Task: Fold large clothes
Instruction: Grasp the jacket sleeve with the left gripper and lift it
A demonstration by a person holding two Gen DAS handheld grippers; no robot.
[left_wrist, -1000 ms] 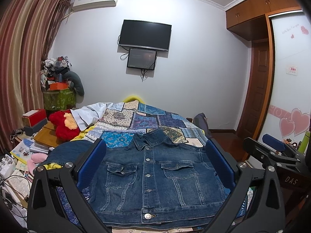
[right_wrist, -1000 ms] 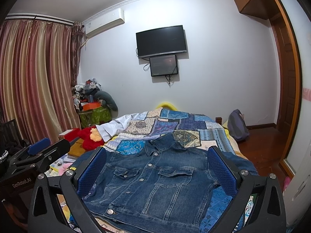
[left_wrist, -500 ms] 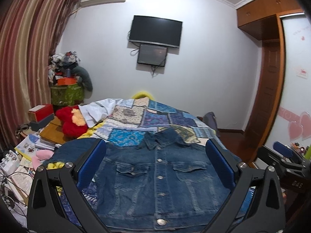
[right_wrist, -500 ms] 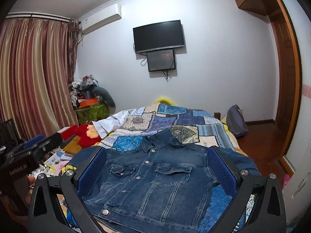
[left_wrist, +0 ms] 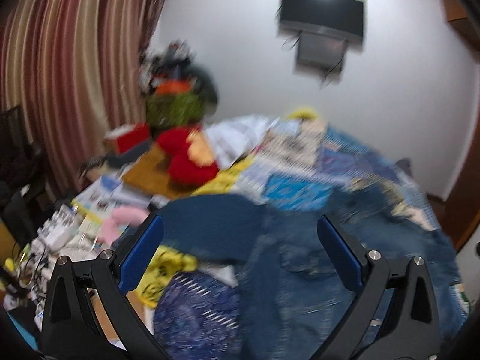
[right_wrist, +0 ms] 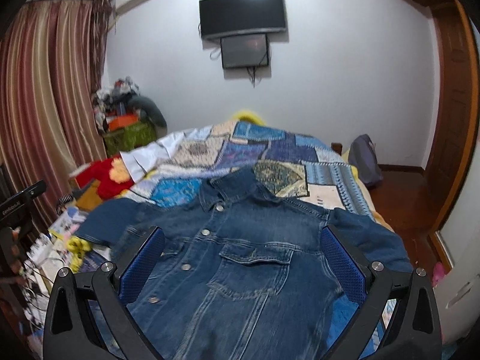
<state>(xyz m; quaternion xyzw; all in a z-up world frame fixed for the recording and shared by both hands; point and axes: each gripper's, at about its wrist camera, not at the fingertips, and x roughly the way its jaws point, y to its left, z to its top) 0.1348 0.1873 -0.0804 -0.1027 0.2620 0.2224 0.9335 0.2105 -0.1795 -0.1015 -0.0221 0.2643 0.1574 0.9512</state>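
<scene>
The bed [right_wrist: 336, 174], under a patchwork quilt [right_wrist: 258, 150], fills the middle of the room and carries everything that matters. The denim jacket [right_wrist: 240, 258] lies on its near half, front up and buttoned, collar toward the far edge, both sleeves spread toward the left and right edges; in the blurred left wrist view its left sleeve [left_wrist: 210, 225] reaches out to the bed's left edge. No fold shows anywhere, so by my reading the task is at its start: sleeves, sides and hem are all left to do. Room looks uneven. The right edge gives onto bare wooden floor [right_wrist: 402, 198], while the left edge is crowded by a red plush toy [right_wrist: 105, 177] and loose papers [right_wrist: 63, 225], so a sleeve swung wide there could snag. The far half of the quilt is free for laying folds. The left tool [left_wrist: 240, 234] hovers near the left sleeve, fingers spread wide and empty; the right tool [right_wrist: 243, 246] hangs over the jacket's chest, likewise spread and holding nothing.
</scene>
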